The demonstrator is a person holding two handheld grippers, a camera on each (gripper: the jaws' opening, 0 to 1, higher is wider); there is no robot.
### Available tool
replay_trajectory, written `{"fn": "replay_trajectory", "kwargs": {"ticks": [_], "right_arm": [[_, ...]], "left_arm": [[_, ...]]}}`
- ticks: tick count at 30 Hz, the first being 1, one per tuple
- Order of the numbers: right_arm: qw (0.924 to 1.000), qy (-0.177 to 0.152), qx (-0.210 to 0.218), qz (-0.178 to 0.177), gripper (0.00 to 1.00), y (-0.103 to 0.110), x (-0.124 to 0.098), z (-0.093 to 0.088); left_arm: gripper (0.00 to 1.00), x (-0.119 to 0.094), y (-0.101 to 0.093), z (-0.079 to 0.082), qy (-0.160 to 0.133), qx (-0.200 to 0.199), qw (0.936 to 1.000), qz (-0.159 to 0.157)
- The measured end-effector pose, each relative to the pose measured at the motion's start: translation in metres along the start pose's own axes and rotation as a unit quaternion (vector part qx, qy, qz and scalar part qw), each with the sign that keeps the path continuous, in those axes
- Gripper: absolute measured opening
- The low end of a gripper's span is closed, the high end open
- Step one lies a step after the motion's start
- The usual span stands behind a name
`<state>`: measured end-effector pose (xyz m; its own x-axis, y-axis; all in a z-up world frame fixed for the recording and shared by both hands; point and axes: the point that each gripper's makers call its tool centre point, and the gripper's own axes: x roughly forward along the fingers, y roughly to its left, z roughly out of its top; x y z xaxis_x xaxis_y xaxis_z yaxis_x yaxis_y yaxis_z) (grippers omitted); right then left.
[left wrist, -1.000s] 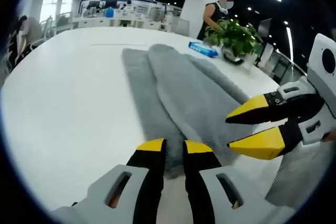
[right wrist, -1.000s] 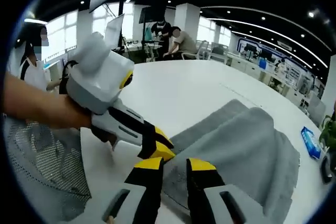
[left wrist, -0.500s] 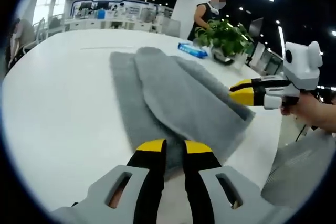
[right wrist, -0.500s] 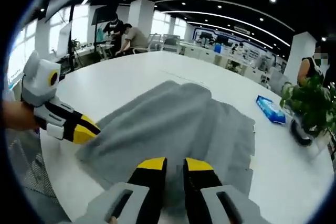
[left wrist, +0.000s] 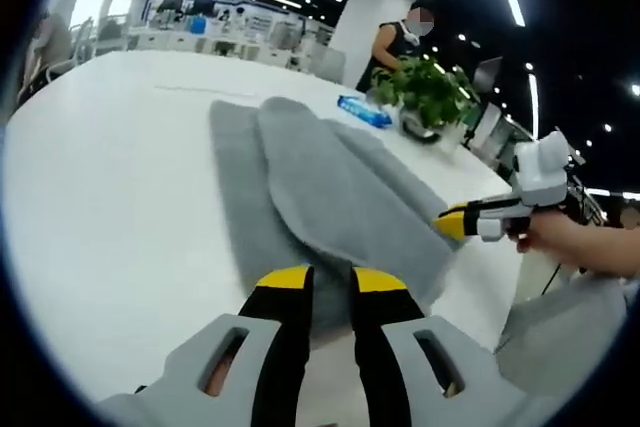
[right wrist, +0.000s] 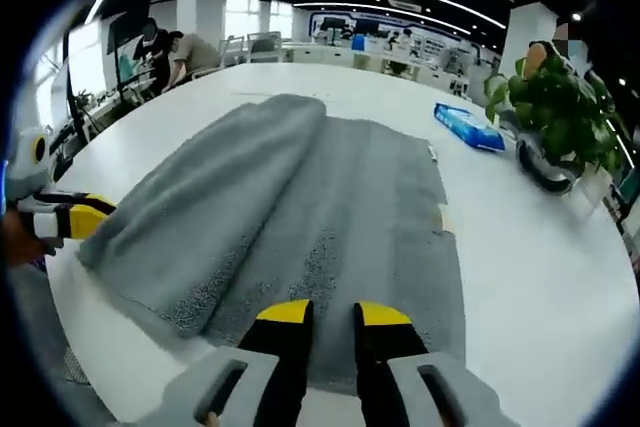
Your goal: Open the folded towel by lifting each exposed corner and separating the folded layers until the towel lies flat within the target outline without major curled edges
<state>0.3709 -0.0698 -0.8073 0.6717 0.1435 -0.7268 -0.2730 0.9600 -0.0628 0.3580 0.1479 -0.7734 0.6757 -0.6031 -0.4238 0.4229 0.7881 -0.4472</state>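
Towel (right wrist: 300, 217): grey, nubbly terry, lengthwise folds

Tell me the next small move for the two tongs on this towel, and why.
Probably draw the two tongs apart to spread the folded layer. The grey towel lies on the white table with a thick fold running lengthwise. The right tongs sit shut at the near hem, and the left tongs sit shut at the opposite near corner, so each seems to pinch an edge.

Both views look low across the towel (left wrist: 330, 197) from opposite corners.
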Motion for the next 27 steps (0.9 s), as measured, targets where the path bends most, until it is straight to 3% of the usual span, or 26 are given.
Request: {"fn": "replay_trajectory", "kwargs": {"ticks": [4, 8, 12, 18, 20, 25, 27], "right_arm": [[1.0000, -0.006, 0.008, -0.002, 0.16, 0.000, 0.000, 0.001], [0.9993, -0.009, 0.037, 0.003, 0.15, 0.000, 0.001, 0.000], [0.9993, -0.010, 0.035, 0.000, 0.15, 0.001, 0.001, 0.001], [0.9992, -0.010, 0.038, 0.001, 0.15, 0.001, 0.000, 0.001], [0.9993, -0.011, 0.036, 0.000, 0.15, 0.001, 0.000, 0.001], [0.9996, -0.016, 0.024, 0.004, 0.12, 0.004, 0.002, 0.001], [0.9996, -0.016, 0.022, 0.005, 0.11, 0.004, 0.002, 0.001]], "left_arm": [[0.14, -0.003, 0.004, 0.008, -0.024, -0.034, 0.9991, -0.002], [0.14, -0.004, 0.011, 0.005, -0.020, -0.054, 0.9982, 0.012], [0.15, 0.000, 0.009, 0.000, -0.011, -0.050, 0.9986, 0.010], [0.22, 0.008, 0.001, -0.021, 0.036, -0.011, 0.9993, 0.004], [0.21, 0.008, 0.001, -0.019, 0.027, -0.006, 0.9996, 0.004], [0.09, 0.008, -0.005, -0.024, 0.039, -0.050, 0.9979, -0.012], [0.03, 0.008, -0.011, -0.031, 0.059, -0.073, 0.9953, -0.024]]}}
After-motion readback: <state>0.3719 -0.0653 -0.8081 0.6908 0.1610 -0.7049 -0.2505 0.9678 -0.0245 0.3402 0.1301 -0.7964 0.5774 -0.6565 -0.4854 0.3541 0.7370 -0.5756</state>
